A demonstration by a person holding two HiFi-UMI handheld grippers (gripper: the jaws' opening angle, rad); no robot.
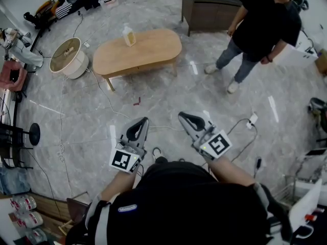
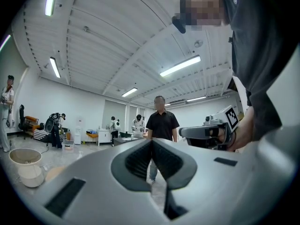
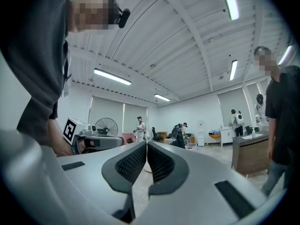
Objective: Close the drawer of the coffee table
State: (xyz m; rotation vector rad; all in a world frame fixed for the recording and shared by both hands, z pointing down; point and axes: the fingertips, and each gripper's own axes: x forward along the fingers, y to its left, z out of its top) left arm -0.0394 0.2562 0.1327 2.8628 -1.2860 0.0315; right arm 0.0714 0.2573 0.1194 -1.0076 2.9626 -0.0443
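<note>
1. The person's black top (image 1: 184,208) is closest, low in the head view.
2. The grey left gripper (image 1: 143,121) is squeezed closed, with nothing in it.
3. The grey right gripper (image 1: 182,116) is closed too, holding nothing.
4. The light wooden oval coffee table (image 1: 153,49) stands ahead on the grey floor (image 1: 168,96), well apart from both grippers.

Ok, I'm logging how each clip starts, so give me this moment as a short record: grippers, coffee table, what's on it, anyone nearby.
left gripper: shut, empty
right gripper: shut, empty
coffee table: oval, wooden, across the floor, touched by neither gripper
on table: bottle, near its left end
drawer: cannot be made out
bystander: standing to the right of the table
</note>
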